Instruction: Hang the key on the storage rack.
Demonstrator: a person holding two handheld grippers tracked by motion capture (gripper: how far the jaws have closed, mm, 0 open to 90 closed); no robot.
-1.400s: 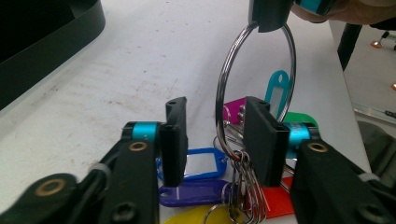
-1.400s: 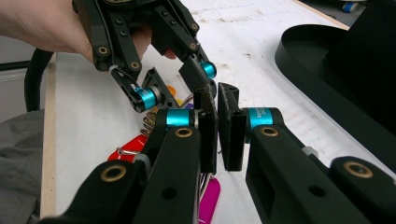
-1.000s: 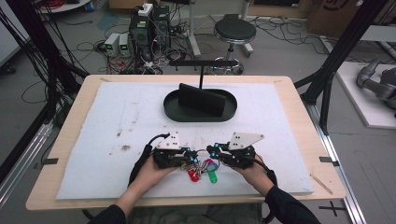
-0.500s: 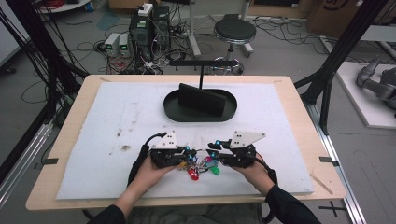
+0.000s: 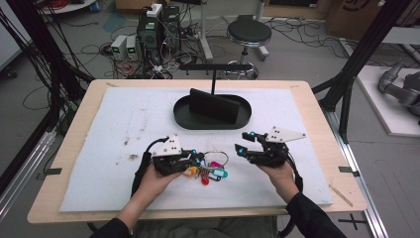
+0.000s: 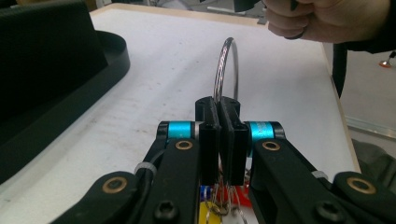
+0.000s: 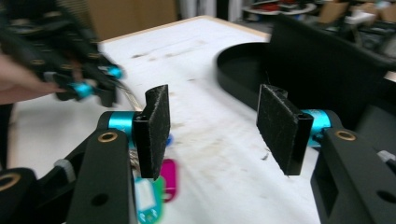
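the black stand tray (image 5: pixel 212 115) sits on the tabletop (image 5: pixel 99 129) beyond both tools. the right tool (image 5: pixel 244 142) has just been opening, nothing between its pads, and now sits apart from the key ring (image 5: pixel 218 159). the left tool (image 5: pixel 197 159) stays clamped on that ring, tags (image 5: pixel 214 173) beneath, so the bunch now hangs from it alone. no writing is readable.

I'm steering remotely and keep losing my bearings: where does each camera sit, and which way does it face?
High view: above the person's side, looking forward and down on the table; both forearms, left claw, right claw.
Left gripper view: rides the left claw, looking along shut jaws clamping the key ring; the other hand shows beyond.
Right gripper view: rides the right claw, jaws just opened, nothing between; left claw farther off.
Shared: all show the black stand.
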